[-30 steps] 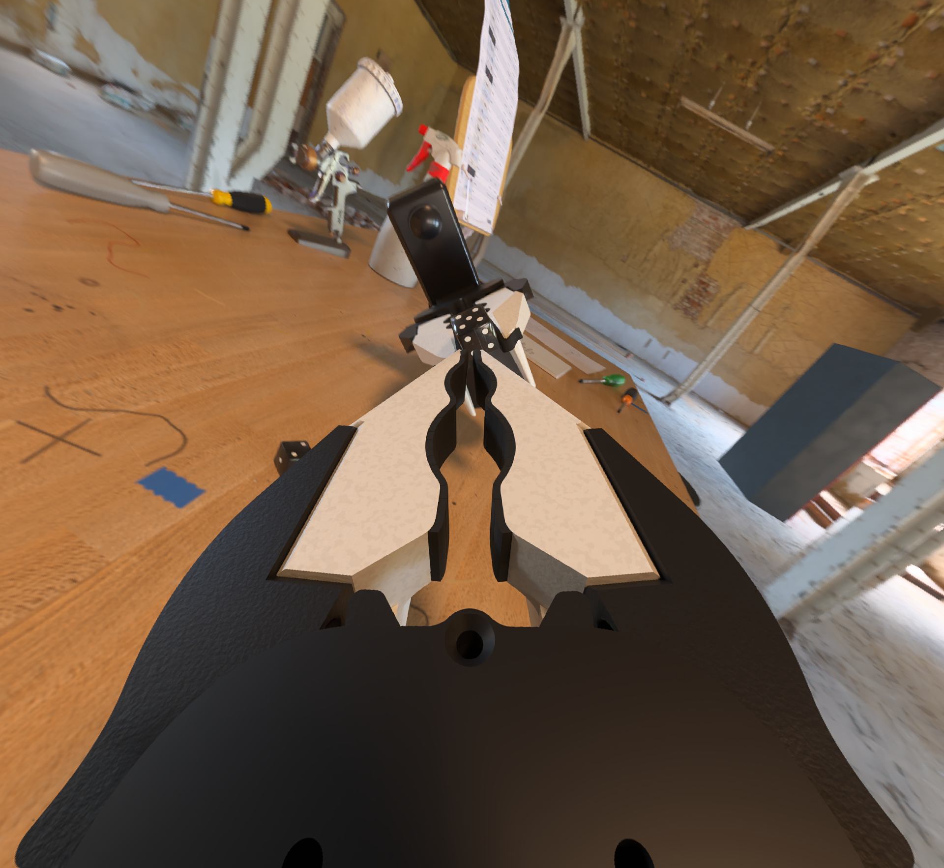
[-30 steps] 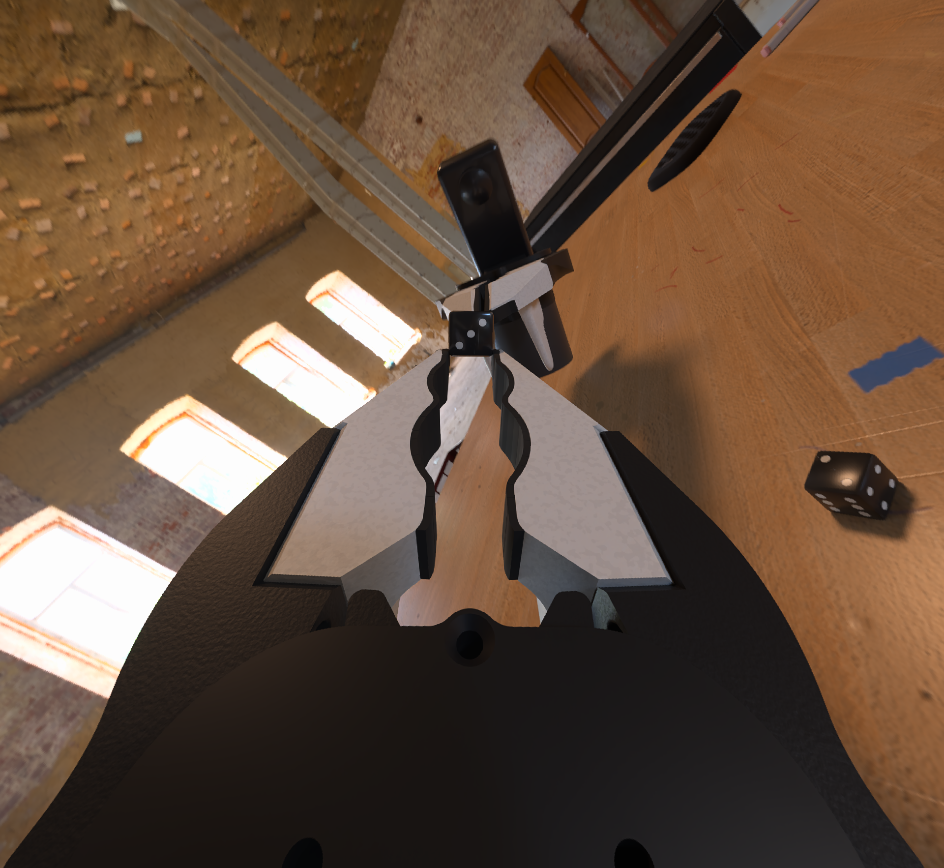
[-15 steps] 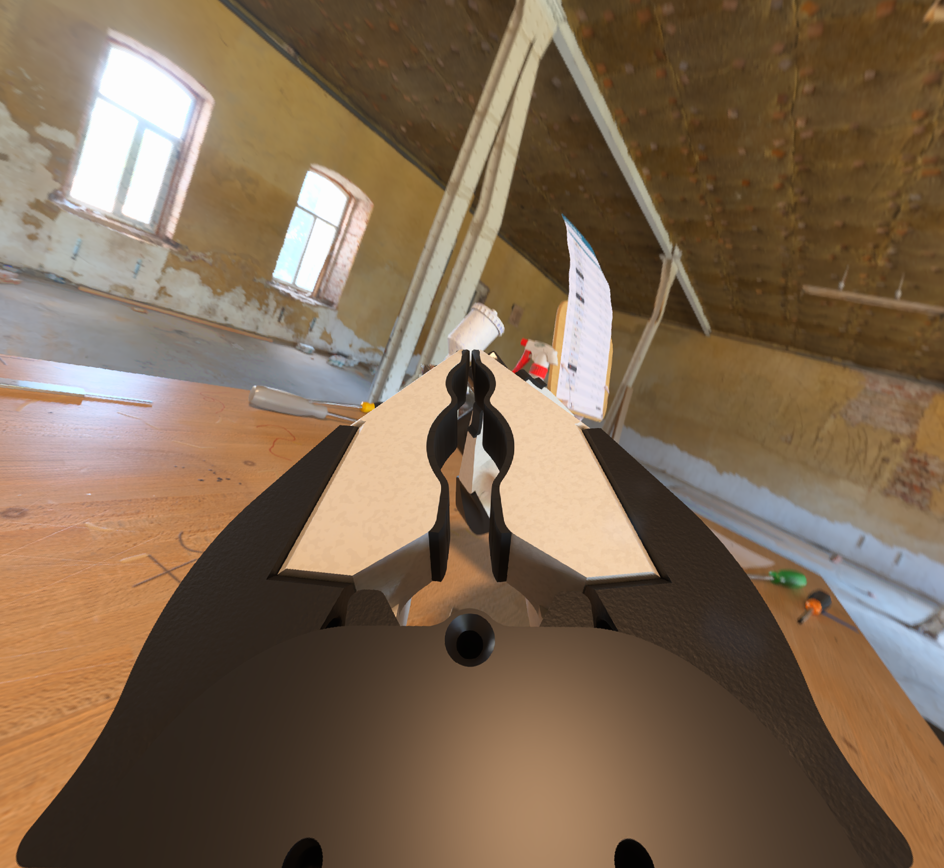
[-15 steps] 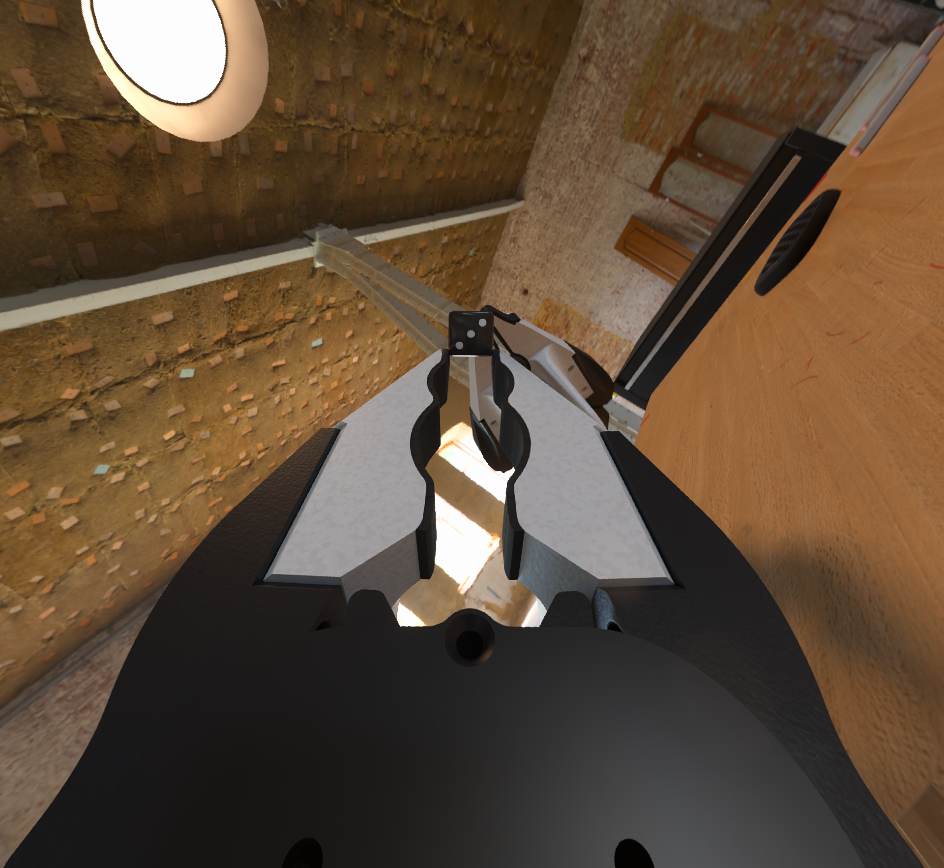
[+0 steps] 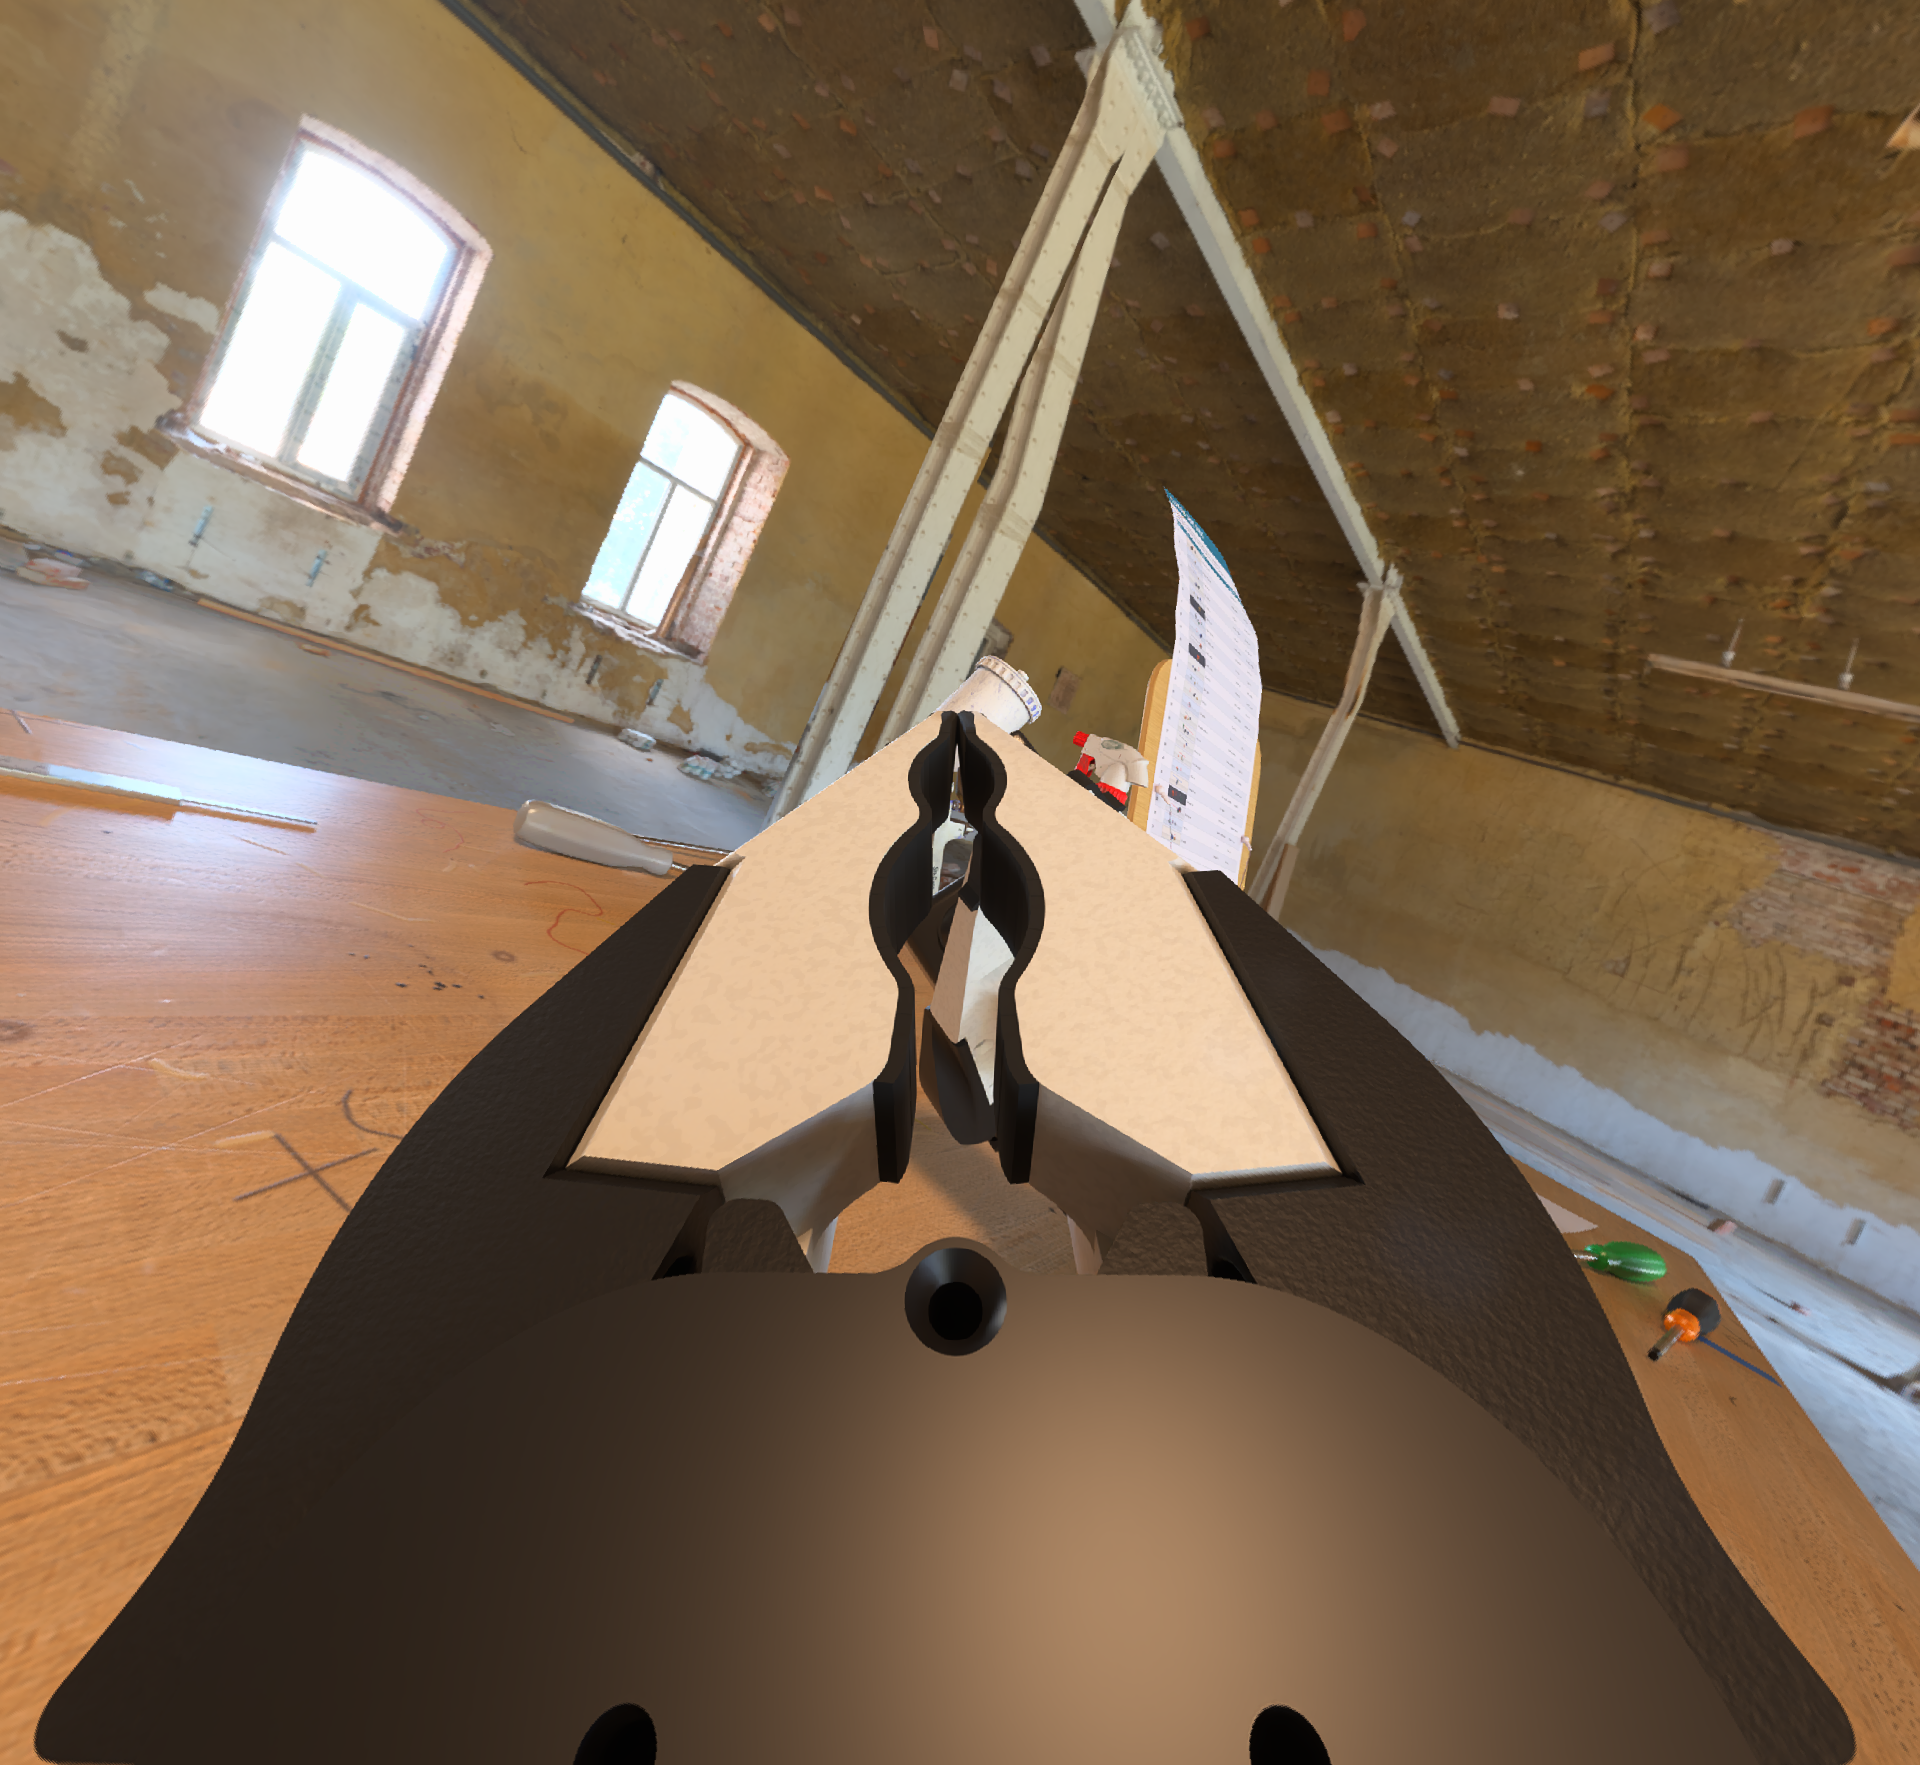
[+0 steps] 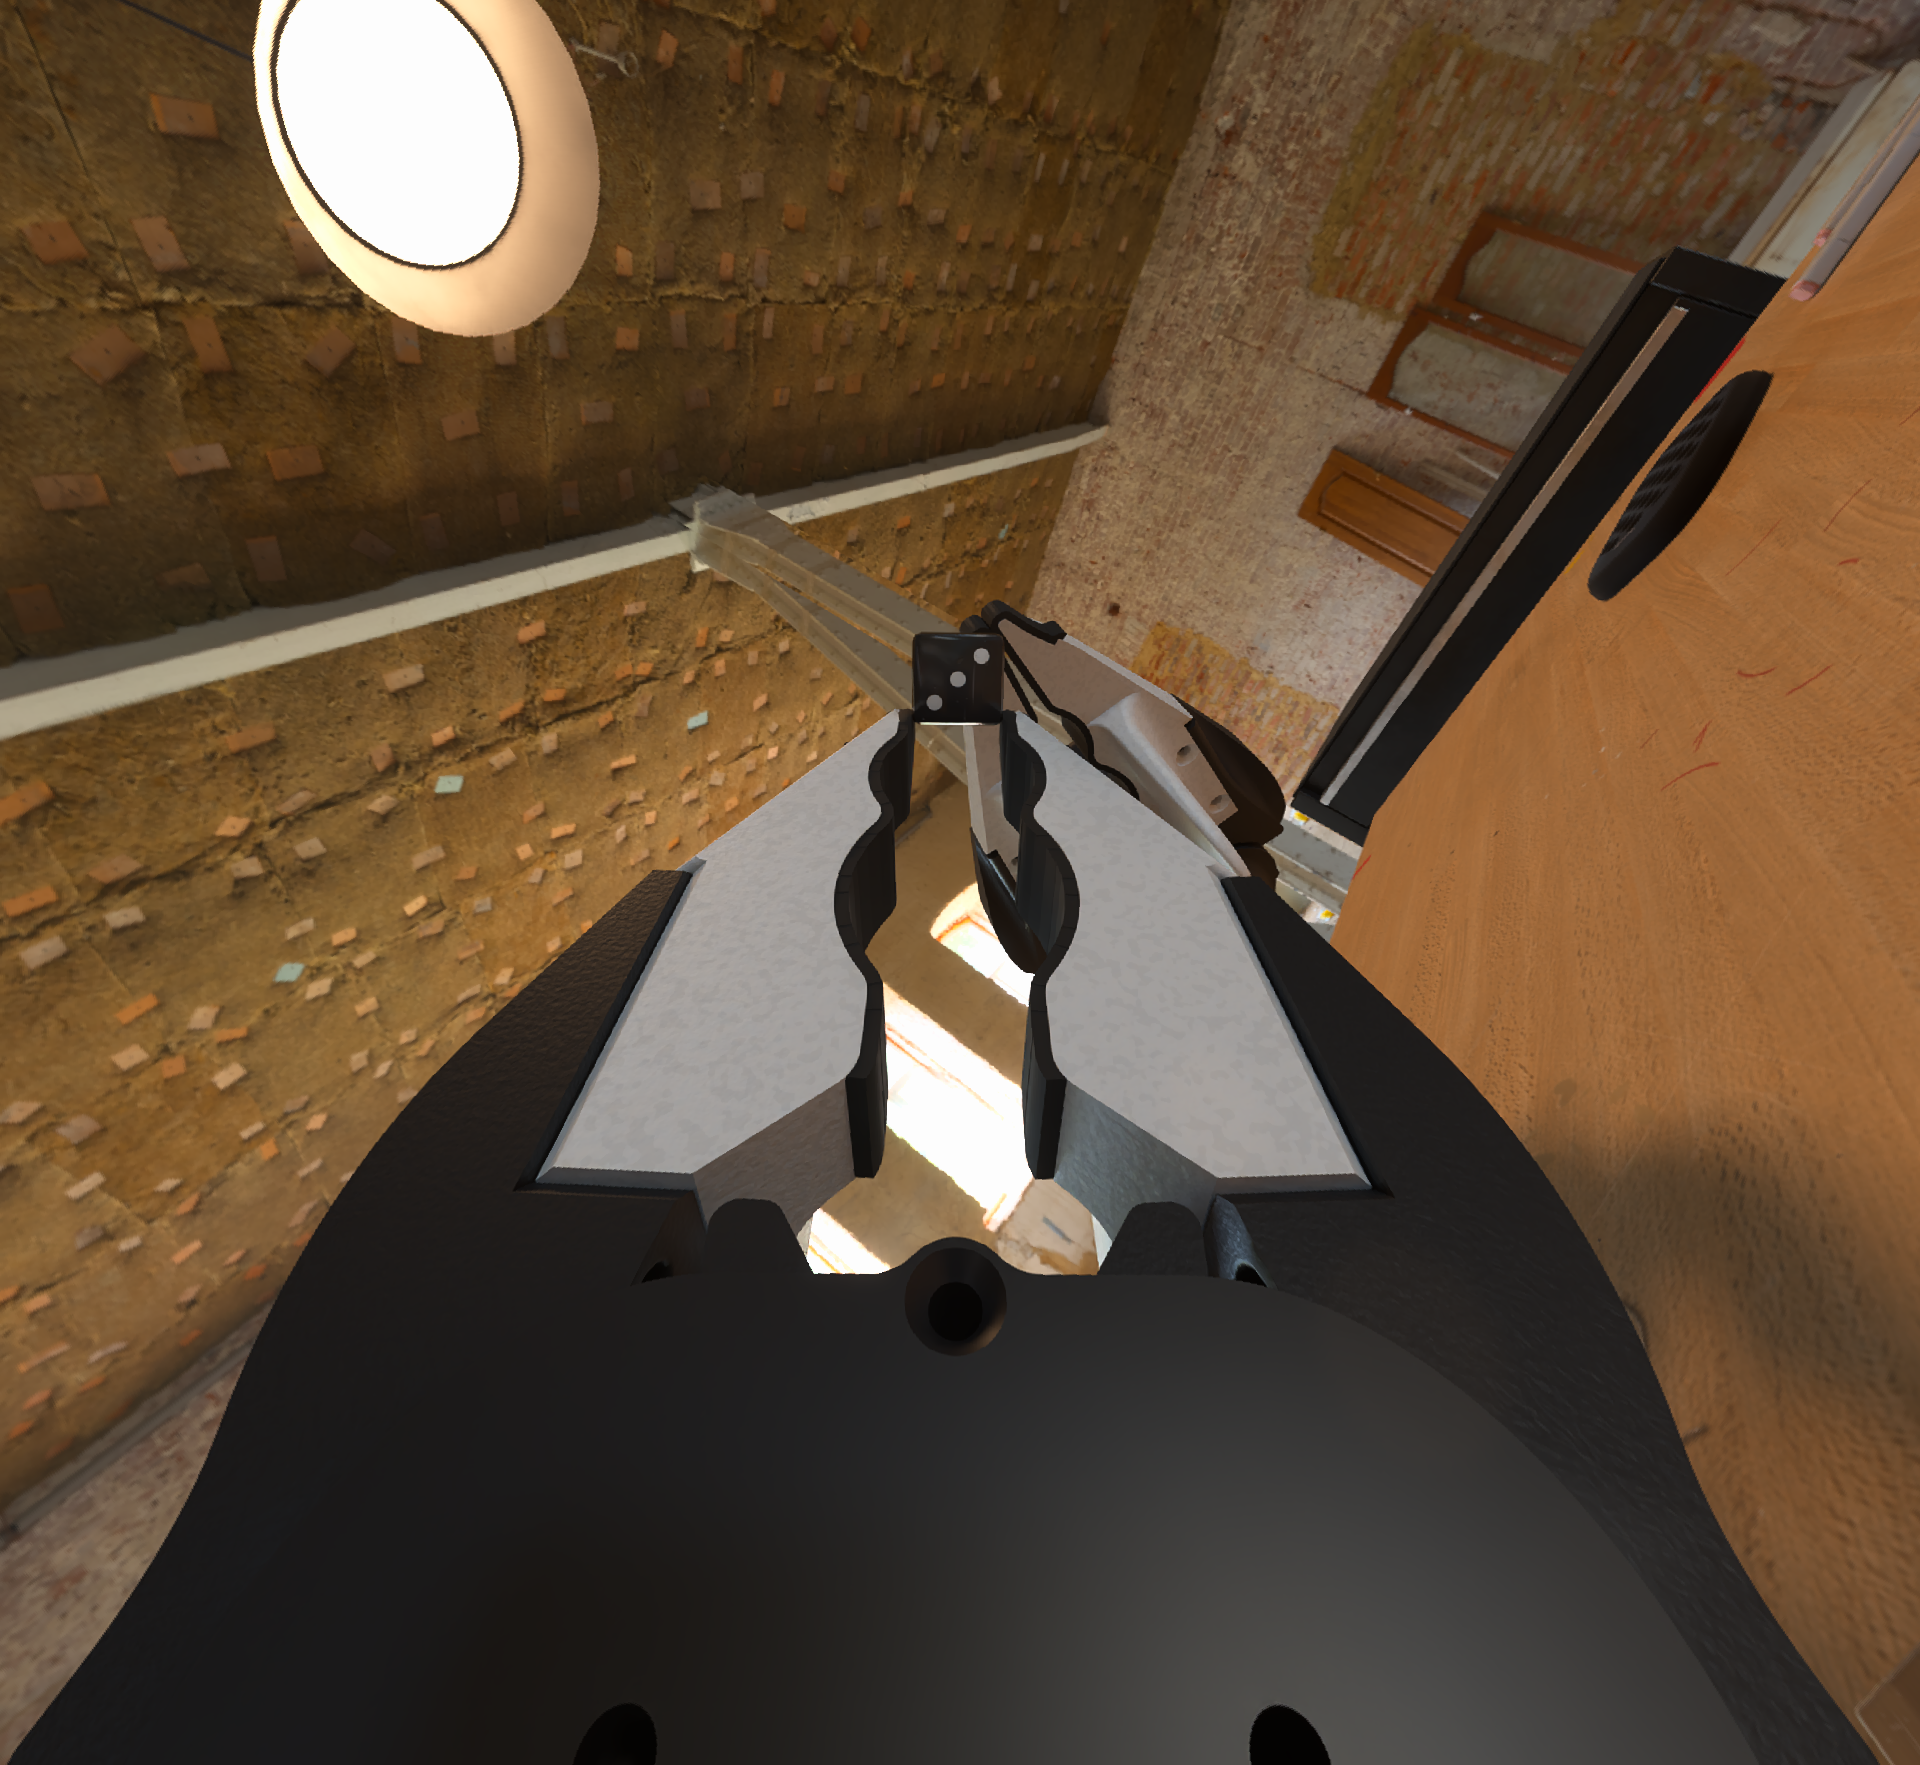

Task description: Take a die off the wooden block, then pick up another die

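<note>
In the right wrist view my right gripper is shut on a black die with white pips, pinched at the fingertips and held high, facing the ceiling. The left gripper's pale body shows just beyond the die, to its right. In the left wrist view my left gripper is shut, with nothing visible between its tips. A pale and black part of the right gripper shows through the gap between its fingers. The wooden block and the other die are out of view.
The wooden table holds a grey-handled screwdriver, a white spray-gun cup, a red spray bottle, a clipboard with paper and green and orange screwdrivers. A black disc lies near a black box.
Both views have tilted up towards the ceiling. The right gripper has kept the die. The loose die and the blue tape on the table have left view. The left gripper has stayed shut.
</note>
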You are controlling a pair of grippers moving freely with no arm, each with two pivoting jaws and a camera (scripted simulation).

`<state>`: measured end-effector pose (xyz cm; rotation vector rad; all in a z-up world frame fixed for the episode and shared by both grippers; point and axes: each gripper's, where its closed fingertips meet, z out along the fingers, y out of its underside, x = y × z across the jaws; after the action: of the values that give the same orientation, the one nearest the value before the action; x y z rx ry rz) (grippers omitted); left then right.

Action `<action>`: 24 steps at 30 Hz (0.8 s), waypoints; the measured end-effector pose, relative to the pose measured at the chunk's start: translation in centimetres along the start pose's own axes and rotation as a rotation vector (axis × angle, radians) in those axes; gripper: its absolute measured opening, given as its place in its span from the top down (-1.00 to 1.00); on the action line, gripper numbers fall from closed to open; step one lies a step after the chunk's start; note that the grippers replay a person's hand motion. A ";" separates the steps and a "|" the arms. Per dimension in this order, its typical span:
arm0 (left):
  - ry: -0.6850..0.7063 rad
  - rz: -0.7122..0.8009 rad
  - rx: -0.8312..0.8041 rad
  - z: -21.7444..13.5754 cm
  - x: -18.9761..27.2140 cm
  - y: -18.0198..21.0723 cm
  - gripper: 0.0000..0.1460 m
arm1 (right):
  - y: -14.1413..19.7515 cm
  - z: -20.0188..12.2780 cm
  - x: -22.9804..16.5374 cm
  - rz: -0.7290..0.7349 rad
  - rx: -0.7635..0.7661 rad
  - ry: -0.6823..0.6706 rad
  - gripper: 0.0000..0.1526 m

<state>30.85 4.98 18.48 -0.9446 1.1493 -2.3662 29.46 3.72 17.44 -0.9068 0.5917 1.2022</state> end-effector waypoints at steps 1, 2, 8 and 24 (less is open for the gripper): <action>0.000 -0.003 -0.001 0.0 0.0 0.0 1.00 | 0.0 0.0 0.0 -0.009 -0.003 0.002 0.79; 0.002 -0.012 0.002 -0.1 0.0 -0.1 1.00 | 0.0 -0.1 -0.1 -0.017 -0.008 0.004 0.79; 0.000 -0.100 0.015 -0.7 -0.9 -0.9 0.99 | -0.4 -0.5 -0.4 -0.064 -0.013 0.018 0.79; 0.234 -0.342 -0.234 -0.5 1.0 1.8 0.44 | -1.6 -1.6 -1.0 -0.242 -0.079 0.086 0.79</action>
<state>29.78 3.57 17.22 -1.0298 1.4818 -2.7148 30.79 1.70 17.82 -1.0689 0.4899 0.9779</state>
